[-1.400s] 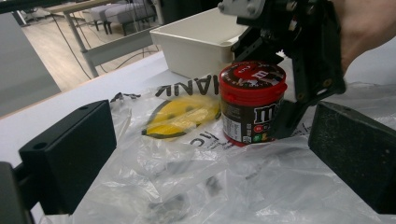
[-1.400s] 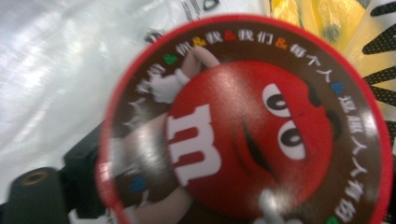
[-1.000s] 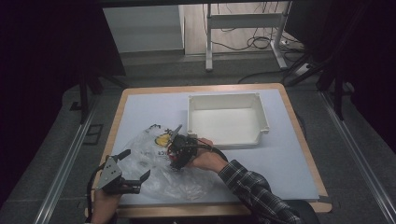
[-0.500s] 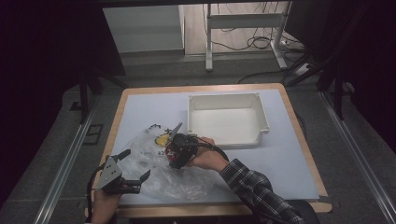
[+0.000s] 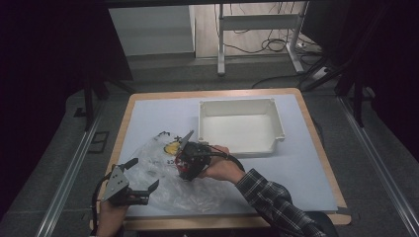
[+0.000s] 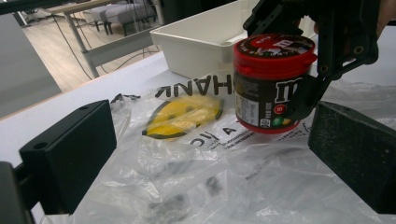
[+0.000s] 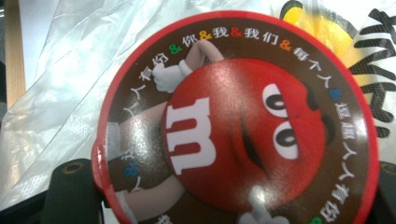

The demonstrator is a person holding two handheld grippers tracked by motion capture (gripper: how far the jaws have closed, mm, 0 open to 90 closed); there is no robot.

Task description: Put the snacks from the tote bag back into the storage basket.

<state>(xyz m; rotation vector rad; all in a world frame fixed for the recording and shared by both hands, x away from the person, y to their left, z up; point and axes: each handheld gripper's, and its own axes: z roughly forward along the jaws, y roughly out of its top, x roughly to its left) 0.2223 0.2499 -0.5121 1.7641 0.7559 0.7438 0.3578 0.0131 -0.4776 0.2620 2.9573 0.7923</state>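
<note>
A candy jar [image 6: 271, 84] with a red lid [image 7: 243, 126] and a brown label hangs just above a clear plastic bag [image 5: 163, 185]. My right gripper [image 5: 190, 160] is shut on the jar from above, and one black finger [image 6: 306, 93] presses its side. The bag, printed with a yellow smiley [image 6: 184, 116] and black letters, lies crumpled on the table's front left. My left gripper [image 5: 144, 173] rests low at the bag's near-left edge. It is open, with bag film [image 6: 187, 163] lying between its fingers [image 6: 70, 149].
A white empty bin [image 5: 239, 102] stands at the middle back of the table, just beyond the jar; its rim [image 6: 196, 42] is close behind the bag. The white mat [image 5: 296, 173] on the wooden table lies bare to the right.
My right gripper has lifted the jar a little off the bag. The left gripper has stayed where it was.
</note>
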